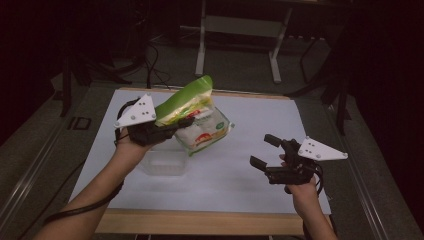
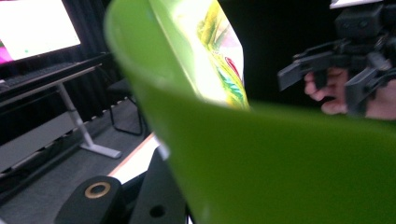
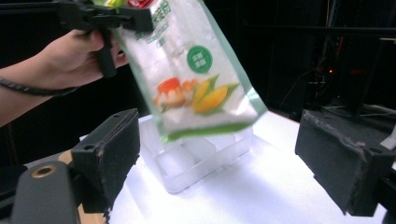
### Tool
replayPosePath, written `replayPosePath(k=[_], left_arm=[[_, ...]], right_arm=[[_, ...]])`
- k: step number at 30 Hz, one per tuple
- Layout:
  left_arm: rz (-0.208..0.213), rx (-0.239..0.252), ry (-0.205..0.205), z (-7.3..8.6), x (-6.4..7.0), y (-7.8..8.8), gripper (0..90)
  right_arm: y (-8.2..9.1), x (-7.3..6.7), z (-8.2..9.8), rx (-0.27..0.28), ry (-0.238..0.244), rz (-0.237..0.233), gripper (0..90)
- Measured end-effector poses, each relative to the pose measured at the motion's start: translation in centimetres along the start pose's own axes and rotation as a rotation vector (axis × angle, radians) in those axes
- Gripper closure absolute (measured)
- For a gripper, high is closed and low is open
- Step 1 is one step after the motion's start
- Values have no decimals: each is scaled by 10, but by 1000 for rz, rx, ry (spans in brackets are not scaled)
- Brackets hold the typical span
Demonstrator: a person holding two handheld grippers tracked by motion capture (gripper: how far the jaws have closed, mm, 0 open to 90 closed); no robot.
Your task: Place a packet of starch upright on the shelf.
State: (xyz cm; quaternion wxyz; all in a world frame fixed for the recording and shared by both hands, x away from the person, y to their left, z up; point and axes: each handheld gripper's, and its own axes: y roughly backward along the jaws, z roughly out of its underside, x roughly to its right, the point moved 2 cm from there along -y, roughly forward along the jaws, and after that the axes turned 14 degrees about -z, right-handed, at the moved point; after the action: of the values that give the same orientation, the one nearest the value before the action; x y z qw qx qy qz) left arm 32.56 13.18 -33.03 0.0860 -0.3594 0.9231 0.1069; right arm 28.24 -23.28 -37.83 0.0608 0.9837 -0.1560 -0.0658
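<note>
A white table top with a wooden front edge stands in a dark room, grey floor all round it. Near the front right corner the right gripper hangs just above the surface, its jaws wide apart with nothing between them; in the right gripper view its two black pads frame the scene ahead. Nearer the left edge, a little way back from the front, a clear plastic box sits on the white top, open side up. Above and just behind that box the left gripper is clamped on a food bag, gripping it near its green upper part, so that the bag hangs tilted in the air, clear of the surface; its lower end, printed with corn and red lettering, points toward the table's middle. In the left gripper view the bag's green edge bulges close before the camera. Beyond the far edge stand the pale legs of a desk.
</note>
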Motion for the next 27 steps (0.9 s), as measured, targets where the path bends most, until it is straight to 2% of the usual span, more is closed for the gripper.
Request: replayPosePath(k=[3,10,15,18,21,24,27], left_arm=[[4,-23,-19,2,-12,0,766],[58,-61,-57,11,-36,0,766],[91,-93,-62,22,-56,0,766],[125,-113,-70,32,-68,-2,766],[156,-143,-80,41,-81,-3,766],[189,-160,-106,49,-90,-3,766],[191,-177,-122,56,-96,-5,767]], right_arm=[[4,1,1,5,-5,-3,141],[10,4,9,4,-40,-8,150],[16,6,15,13,-101,-5,154],[18,8,21,-8,-81,3,153],[18,11,29,-48,-44,-18,152],[18,11,36,-79,-23,-19,151],[20,11,43,-95,-18,-17,151]])
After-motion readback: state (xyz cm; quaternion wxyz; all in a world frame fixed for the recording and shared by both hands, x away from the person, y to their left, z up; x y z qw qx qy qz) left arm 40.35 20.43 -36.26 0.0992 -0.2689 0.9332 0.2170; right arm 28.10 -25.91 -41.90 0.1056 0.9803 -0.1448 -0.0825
